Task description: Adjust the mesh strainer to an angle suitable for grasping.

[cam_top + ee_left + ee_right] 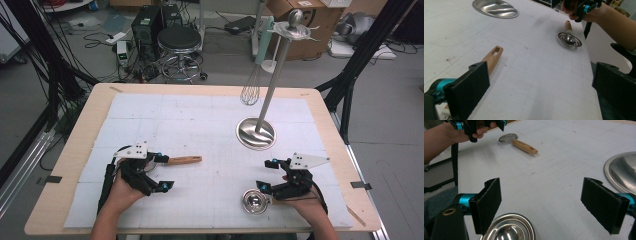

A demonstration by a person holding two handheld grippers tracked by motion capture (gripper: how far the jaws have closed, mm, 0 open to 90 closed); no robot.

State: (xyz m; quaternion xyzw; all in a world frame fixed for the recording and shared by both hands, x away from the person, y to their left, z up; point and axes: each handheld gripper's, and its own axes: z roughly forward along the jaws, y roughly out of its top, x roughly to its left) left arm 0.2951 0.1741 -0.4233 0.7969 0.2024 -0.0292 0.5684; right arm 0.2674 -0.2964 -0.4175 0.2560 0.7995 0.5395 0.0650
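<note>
Approach stage: left gripper (157, 172) held open, empty, beside the wooden-handled strainer (172, 160); right gripper (267, 175) open, empty, over the steel ladle (255, 201); closing on a handle is judged next

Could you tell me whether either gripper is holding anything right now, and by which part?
Nothing is held. The left gripper and right gripper both stand open over the table, jaws empty.

On the white gridded worktop (150, 120) there are two wooden-handled utensils: one small strainer (508, 137) and one shiny steel ladle (255, 202). One steel utensil stand (256, 133) carries one wire whisk (250, 92). Two black grippers are there.
</note>
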